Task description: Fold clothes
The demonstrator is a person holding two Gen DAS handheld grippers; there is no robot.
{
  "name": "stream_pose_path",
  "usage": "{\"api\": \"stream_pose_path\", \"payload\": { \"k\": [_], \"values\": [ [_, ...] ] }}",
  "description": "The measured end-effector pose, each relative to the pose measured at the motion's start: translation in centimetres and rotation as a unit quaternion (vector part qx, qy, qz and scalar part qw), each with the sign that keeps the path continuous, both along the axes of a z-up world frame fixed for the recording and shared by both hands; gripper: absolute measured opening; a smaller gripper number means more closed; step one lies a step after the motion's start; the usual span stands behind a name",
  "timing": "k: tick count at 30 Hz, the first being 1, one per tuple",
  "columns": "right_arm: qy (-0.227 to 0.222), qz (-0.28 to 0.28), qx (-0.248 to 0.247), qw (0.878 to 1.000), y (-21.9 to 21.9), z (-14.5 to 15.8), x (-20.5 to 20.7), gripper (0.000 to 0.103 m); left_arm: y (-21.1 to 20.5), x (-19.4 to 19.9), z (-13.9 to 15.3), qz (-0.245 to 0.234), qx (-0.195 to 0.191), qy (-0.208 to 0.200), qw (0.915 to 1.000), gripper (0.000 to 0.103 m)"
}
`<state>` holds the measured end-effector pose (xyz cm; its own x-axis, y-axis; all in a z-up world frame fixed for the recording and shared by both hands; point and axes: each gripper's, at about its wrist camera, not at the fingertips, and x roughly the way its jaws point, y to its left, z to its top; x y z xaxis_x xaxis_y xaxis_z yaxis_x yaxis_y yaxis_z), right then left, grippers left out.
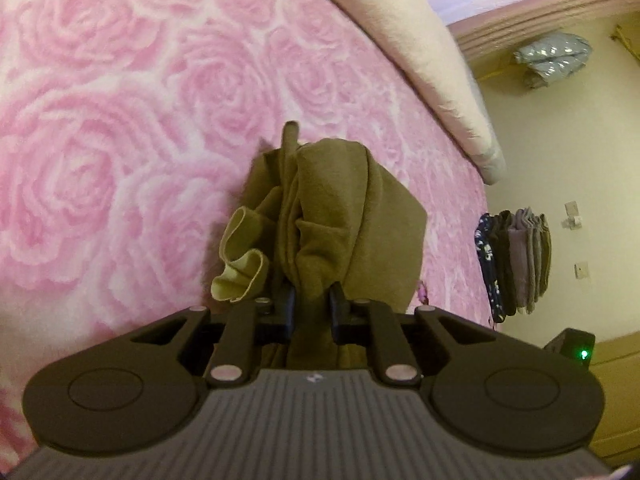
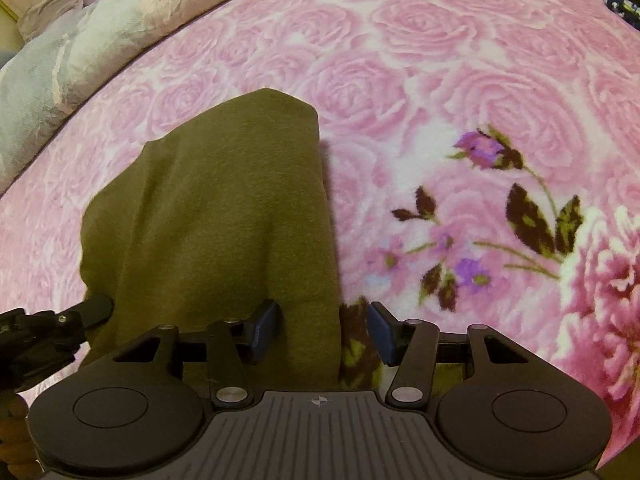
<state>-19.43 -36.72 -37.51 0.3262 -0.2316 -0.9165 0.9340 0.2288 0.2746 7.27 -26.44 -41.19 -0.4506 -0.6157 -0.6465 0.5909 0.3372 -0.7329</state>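
The left gripper (image 1: pixel 311 308) is pinching the bunched olive garment (image 1: pixel 320 216) at frame centre while the right gripper (image 2: pixel 322 330), jaws apart around its edge (pads not pressing), is risking letting that side slump onto the rose blanket (image 2: pixel 460 80).

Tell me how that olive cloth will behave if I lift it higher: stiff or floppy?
Probably floppy: the olive cloth bunches into soft folds where the left gripper pinches it. It looks light, hanging in loose drapes. In the right view its edge sags between the right gripper's open jaws, so expect swinging.
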Motion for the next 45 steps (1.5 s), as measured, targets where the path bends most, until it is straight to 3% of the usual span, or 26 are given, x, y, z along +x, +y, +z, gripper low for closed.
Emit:
{"api": "stream_pose_path", "payload": {
  "k": [3,6,7,8,12,15,16,17,19,21,23,26,28,33,40,42,45],
  "values": [
    [-0.003,0.006,0.002,1.0,0.0,-0.2,0.1,0.053,0.0,0.1,-0.9,0.005,0.023,-0.01,0.9997,0.017],
    [-0.005,0.012,0.006,1.0,-0.4,0.2,0.0,0.053,-0.5,0.9,-1.1,0.01,0.045,0.016,0.9988,0.024],
    [-0.015,0.003,0.002,1.0,-0.8,0.6,-0.3,0.053,-0.8,1.2,-0.9,0.012,0.051,0.023,0.9984,0.033],
    [-0.026,-0.007,-0.001,1.0,-1.1,1.0,-0.7,0.053,-1.1,1.5,-0.7,0.016,0.054,0.029,0.998,0.036],
    [-0.042,-0.047,-0.014,0.998,-3.7,1.7,-1.9,0.053,-2.4,2.9,-0.4,0.045,0.032,0.049,0.9973,0.044],
    [-0.055,-0.065,0.003,0.996,-5.4,0.3,-1.7,0.053,-4.1,3.4,-1.1,0.047,0.033,0.051,0.997,0.041],
    [-0.058,-0.069,0.009,0.996,-5.6,-0.3,-1.5,0.053,-4.4,3.4,-1.4,0.047,0.029,0.052,0.9971,0.03],
    [-0.06,-0.07,0.012,0.996,-5.7,-0.6,-1.3,0.053,-4.7,3.3,-1.5,0.046,0.021,0.052,0.9974,0.01],
    [-0.057,-0.067,0.007,0.996,-5.5,-0.7,-1.0,0.053,-4.4,3.0,-0.7,0.03,-0.012,0.027,0.9991,0.008],
    [-0.052,-0.058,-0.004,0.997,-5.2,-0.6,-0.5,0.053,-3.9,2.6,0.2,0.014,-0.041,-0.008,0.999,0.008],
    [-0.045,-0.048,-0.013,0.998,-5.0,-0.7,-0.1,0.053,-3.5,2.5,-0.2,0.017,-0.033,-0.035,0.9987,0.008],
    [-0.048,-0.036,-0.009,0.998,-5.2,-1.8,0.5,0.053,-3.4,3.0,-2.0,0.049,-0.011,-0.032,0.9982,0.014],
    [-0.053,-0.037,-0.013,0.998,-5.2,-1.7,0.1,0.053,-3.1,3.1,-2.2,0.065,-0.004,-0.021,0.9977,0.019],
    [-0.106,-0.066,0.002,0.992,-3.5,-0.6,-3.9,0.053,0.2,3.1,0.4,0.08,0.01,-0.005,0.9967,0.026],
    [-0.18,-0.076,0.088,0.977,2.2,-0.6,-8.9,0.054,8.7,0.7,1.4,0.167,0.055,0.118,0.9773,0.034],
    [-0.192,-0.072,0.108,0.973,3.2,-0.9,-9.1,0.054,9.5,-0.7,1.7,0.162,0.047,0.117,0.9787,0.034],
    [-0.194,-0.051,0.109,0.974,3.8,-1.1,-8.7,0.054,9.6,-2.5,1.8,0.126,0.052,0.063,0.9887,0.034]
  ]
}}
